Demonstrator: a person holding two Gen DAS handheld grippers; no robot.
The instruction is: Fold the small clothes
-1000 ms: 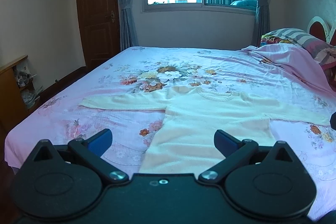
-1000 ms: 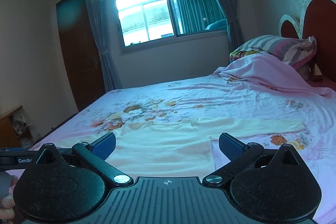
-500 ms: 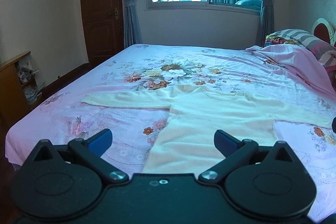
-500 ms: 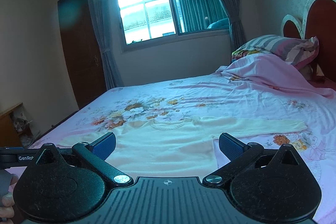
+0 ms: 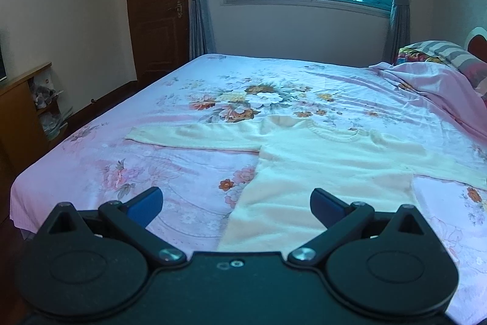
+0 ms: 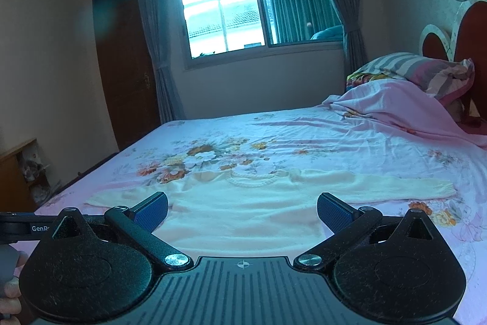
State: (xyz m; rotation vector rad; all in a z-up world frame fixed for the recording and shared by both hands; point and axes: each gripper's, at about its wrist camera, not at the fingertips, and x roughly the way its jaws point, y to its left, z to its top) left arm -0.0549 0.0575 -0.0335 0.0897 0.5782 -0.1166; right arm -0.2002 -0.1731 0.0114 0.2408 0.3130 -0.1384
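A small cream knitted sweater (image 5: pixel 319 169) lies flat on the pink floral bedsheet (image 5: pixel 170 172), sleeves spread to both sides and neckline toward the window. My left gripper (image 5: pixel 236 203) is open above the sweater's lower left hem, holding nothing. In the right wrist view the same sweater (image 6: pixel 243 209) lies ahead, and my right gripper (image 6: pixel 242 210) is open over its lower body, empty. The hem nearest me is hidden behind both gripper bodies.
A crumpled pink blanket (image 6: pixel 395 108) and striped pillows (image 6: pixel 411 66) are piled by the headboard (image 6: pixel 468 32) on the right. A wooden shelf unit (image 5: pixel 21 111) stands left of the bed, near a dark door (image 5: pixel 155 5). A hand (image 6: pixel 9 288) holds the other gripper at the lower left.
Both views have turned slightly left and drawn a little closer to the sweater. Both grippers stay open and the sweater has not moved.
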